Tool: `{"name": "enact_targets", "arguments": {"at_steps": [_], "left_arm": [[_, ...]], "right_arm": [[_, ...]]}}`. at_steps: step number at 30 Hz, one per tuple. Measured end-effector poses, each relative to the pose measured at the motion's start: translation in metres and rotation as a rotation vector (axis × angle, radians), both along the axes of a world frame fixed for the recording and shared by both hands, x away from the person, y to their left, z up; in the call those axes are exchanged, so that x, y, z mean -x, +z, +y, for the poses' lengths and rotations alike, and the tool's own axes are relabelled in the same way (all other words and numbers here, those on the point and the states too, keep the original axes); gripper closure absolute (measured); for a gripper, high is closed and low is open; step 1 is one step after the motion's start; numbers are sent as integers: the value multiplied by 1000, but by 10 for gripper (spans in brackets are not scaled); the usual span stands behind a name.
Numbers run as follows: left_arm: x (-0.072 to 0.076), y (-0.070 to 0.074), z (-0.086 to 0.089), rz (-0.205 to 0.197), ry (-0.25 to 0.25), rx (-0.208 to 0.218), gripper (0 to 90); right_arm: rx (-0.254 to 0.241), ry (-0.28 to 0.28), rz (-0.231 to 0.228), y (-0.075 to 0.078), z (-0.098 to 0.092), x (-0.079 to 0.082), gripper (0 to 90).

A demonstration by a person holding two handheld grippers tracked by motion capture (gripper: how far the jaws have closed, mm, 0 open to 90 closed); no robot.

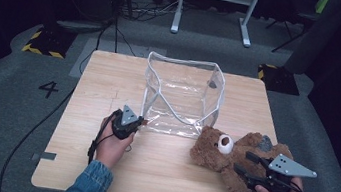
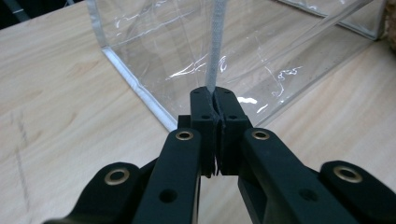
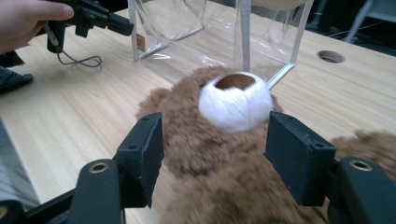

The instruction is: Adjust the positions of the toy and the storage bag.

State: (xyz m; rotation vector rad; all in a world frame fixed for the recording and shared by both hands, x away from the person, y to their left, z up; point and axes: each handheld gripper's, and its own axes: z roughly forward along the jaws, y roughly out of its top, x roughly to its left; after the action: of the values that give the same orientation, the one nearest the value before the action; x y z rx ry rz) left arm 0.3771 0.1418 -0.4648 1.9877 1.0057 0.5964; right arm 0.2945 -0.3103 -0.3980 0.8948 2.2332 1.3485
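Left gripper point(image 2: 215, 100) — jaws pinched tight on the grey edge strip point(image 2: 214, 51) of the clear plastic bag point(image 1: 181, 95), at its near-left corner. Bag stands open-topped at the table's point(image 1: 100, 81) middle. Right gripper point(image 3: 212, 149) — jaws spread wide on either side of the brown teddy bear point(image 1: 223, 154), pads not pressing. Bear lies on its back at the near-right, long axis slanting, head toward the bag, white snout point(image 3: 236, 100) up. A "4" point(image 1: 49, 89) marks the floor.
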Motion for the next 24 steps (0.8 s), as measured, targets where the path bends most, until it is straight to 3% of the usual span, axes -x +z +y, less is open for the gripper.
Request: {"name": "enact_targets", "arguments": {"at_steps": [8,12,15,16,20,21,22,24], "left_arm": [[35,-1,27,-12,47,-6,875],[47,-2,46,-13,97,5,874],[52,-3,49,-7,96,29,874],[56,-2,52,-8,96,7,874],[62,-2,54,0,91,25,874],[62,-2,54,0,91,25,874],[63,-2,56,-3,92,22,874],[65,-2,56,2,91,28,874]], "right_arm": [[46,78,7,2,26,-7,374],[85,106,-15,18,44,-22,376],[101,126,-5,23,60,-39,406],[108,140,1,22,66,-45,409],[147,190,14,16,96,-63,519],[147,190,14,16,96,-63,519],[172,205,26,10,111,-74,564],[185,204,32,6,121,-82,575]]}}
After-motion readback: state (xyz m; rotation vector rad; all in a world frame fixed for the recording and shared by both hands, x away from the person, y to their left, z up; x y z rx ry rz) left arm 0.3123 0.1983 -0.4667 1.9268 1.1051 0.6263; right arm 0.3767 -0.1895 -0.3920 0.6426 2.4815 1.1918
